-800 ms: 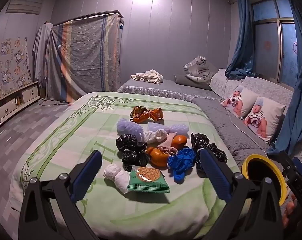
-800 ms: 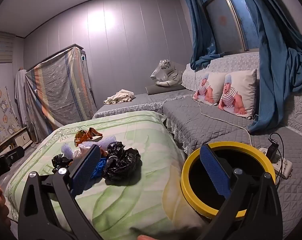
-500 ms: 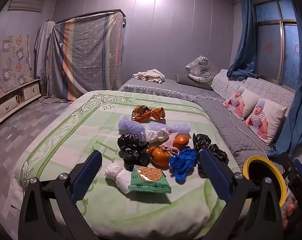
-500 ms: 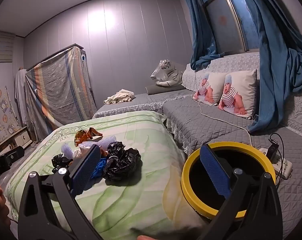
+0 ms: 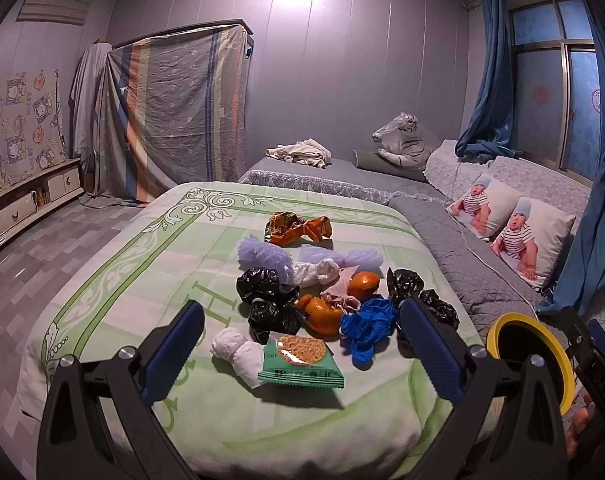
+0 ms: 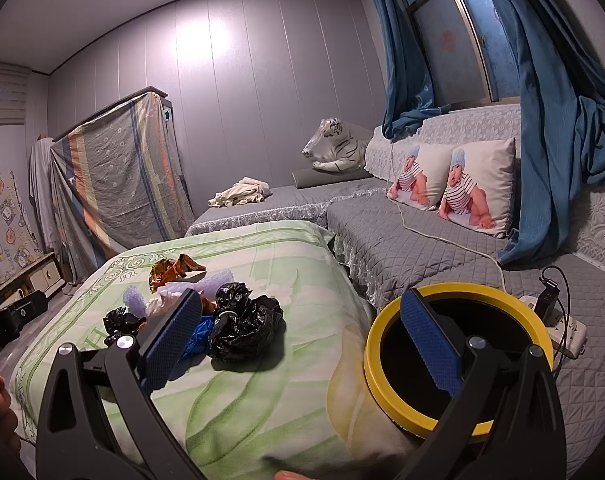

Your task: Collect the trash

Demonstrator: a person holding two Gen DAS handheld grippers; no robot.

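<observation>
Left wrist view: the trash pile [image 5: 314, 292] lies heaped mid-blanket [image 5: 114, 280], green snack packet [image 5: 300, 366] nearest us, the yellow-rimmed bin [image 5: 558, 356] just off the bed's right edge. We hold the left gripper [image 5: 298, 344] and right gripper [image 6: 298, 340] spread wide, both empty. Nothing collected yet, we judge; next, close on one piece and carry it binward.
</observation>
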